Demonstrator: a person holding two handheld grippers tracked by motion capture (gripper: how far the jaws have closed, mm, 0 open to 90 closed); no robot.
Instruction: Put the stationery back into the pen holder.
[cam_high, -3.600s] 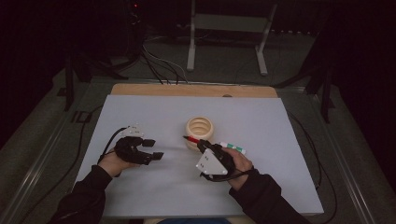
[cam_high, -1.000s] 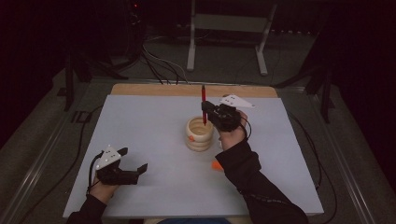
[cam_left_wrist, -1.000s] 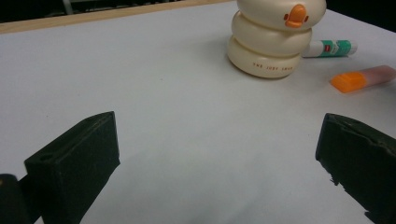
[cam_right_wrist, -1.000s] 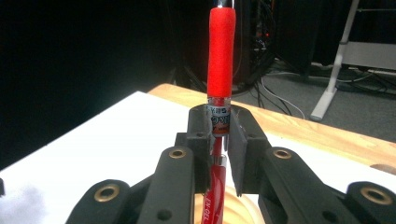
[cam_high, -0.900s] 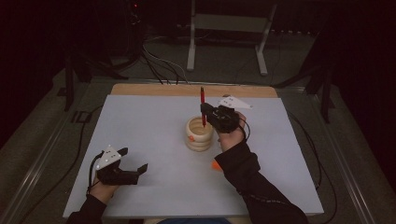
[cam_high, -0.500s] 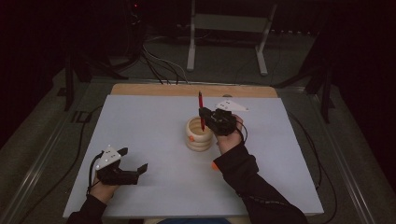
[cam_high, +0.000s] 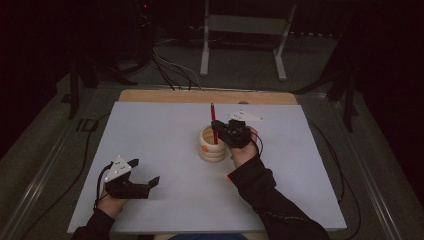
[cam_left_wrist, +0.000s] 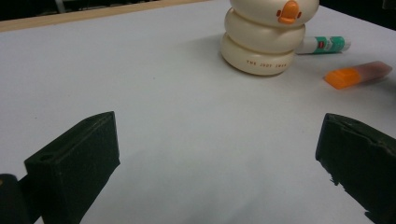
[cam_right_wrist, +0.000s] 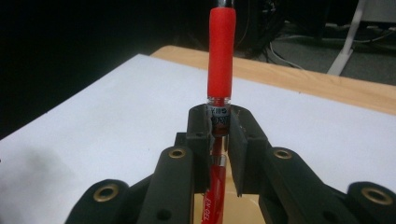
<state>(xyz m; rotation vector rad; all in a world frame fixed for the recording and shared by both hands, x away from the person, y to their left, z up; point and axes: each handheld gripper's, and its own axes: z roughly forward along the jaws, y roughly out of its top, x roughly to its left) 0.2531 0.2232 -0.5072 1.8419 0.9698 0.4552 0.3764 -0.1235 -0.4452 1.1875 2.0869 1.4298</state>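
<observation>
A red pen (cam_high: 213, 120) stands upright, pinched between the jaws of my right gripper (cam_high: 220, 131), which is shut on it. In the right gripper view the pen (cam_right_wrist: 220, 60) rises out of the gripper (cam_right_wrist: 219, 128), its red grip on top. Its lower end hangs at the mouth of the cream ringed pen holder (cam_high: 212, 147), whose duck-like body (cam_left_wrist: 264, 42) has an orange beak. My left gripper (cam_high: 146, 172) rests open at the front left of the table, its gripper (cam_left_wrist: 219, 144) with nothing between the wide jaws.
A glue stick (cam_left_wrist: 327, 44) and an orange marker (cam_left_wrist: 357, 74) lie right of the holder; the marker (cam_high: 229, 176) peeks out beside my right forearm. A white sheet (cam_high: 150, 130) covers the wooden table (cam_high: 200, 96). Cables and a metal stand lie beyond the far edge.
The right gripper has lifted the pen from near the front edge, stood it upright, and in the last second shifted it slightly left and down over the holder. The left gripper withdrew to the front left.
</observation>
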